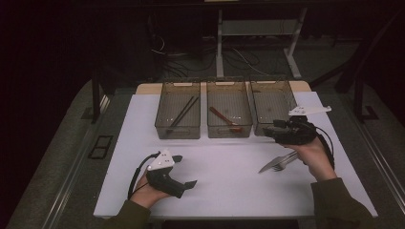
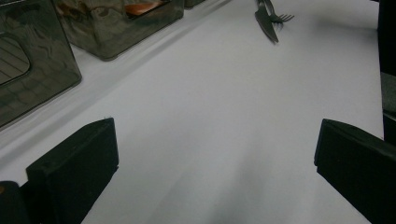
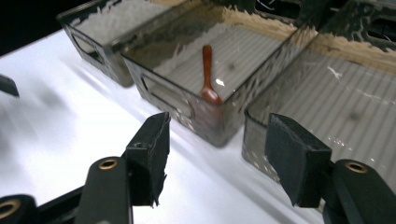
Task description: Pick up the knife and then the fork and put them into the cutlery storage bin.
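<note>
1. Fingers [image 3: 152, 154] of our right gripper [image 3: 219, 158] stand apart with nothing between them; it hovers over the near wall of the right bin [image 3: 327, 98], which looks empty.
2. Fingers [image 2: 79, 163] of our left gripper [image 2: 217, 163] are wide apart too, holding nothing, low over the white table [image 2: 210, 116].
3. We judge that the work is sorting cutlery. The fork and knife [image 1: 279, 162] lie together on the table, just below our right hand [image 1: 313, 155] in the high view.
4. Outward, the middle bin [image 1: 229, 117] holds a red-brown spoon [image 3: 208, 74], and the left bin [image 1: 179, 117] holds dark chopsticks [image 1: 184, 112].
5. The next move, we think, calls for bringing the right gripper back and down to the fork, with the jaws across its handle. The two pieces touch, so we must take one alone.
</note>
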Available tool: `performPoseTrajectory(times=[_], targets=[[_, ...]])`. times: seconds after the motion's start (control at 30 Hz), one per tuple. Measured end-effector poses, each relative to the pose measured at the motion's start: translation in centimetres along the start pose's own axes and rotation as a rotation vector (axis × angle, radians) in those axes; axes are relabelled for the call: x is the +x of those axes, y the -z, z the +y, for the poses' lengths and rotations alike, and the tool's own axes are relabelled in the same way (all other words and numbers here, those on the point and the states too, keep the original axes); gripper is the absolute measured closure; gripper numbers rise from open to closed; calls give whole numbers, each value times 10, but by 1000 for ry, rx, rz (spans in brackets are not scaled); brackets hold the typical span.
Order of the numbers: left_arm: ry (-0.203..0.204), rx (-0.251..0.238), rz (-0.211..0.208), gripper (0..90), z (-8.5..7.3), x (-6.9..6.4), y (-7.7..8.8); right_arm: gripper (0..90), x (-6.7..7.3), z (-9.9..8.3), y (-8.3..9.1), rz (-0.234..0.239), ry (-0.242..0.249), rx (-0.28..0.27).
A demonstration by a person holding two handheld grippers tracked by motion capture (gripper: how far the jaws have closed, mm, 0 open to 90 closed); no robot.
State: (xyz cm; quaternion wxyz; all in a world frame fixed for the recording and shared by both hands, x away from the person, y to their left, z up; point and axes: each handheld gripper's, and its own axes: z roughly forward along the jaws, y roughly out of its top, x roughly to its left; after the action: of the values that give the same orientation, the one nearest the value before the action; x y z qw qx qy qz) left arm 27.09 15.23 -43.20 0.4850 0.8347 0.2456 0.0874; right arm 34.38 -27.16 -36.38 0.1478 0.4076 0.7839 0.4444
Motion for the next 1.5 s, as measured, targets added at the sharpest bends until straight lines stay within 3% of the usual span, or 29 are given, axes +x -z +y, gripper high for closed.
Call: performPoseTrajectory(times=[0.2, 0.4, 0.57, 0.63, 0.97, 1.33, 1.5], targets=[[1, -1, 1, 0, 0, 0, 0, 409, -6, -13, 13, -13, -3, 11], [8, -13, 4, 0, 0, 0, 1, 490, -14, -26, 22, -24, -6, 40], [8, -12, 3, 0, 0, 0, 1, 599, -23, -38, 26, -48, -9, 73], [10, -14, 5, 0, 0, 0, 1, 650, -28, -44, 28, -79, -2, 86], [7, -10, 7, 0, 0, 1, 1, 895, -59, -68, 22, -160, -48, 195], [0, -10, 7, 0, 0, 0, 1, 900, -70, -82, 17, -187, -70, 279], [-1, -8, 6, 0, 1, 0, 1, 900, -70, -87, 14, -186, -56, 304]])
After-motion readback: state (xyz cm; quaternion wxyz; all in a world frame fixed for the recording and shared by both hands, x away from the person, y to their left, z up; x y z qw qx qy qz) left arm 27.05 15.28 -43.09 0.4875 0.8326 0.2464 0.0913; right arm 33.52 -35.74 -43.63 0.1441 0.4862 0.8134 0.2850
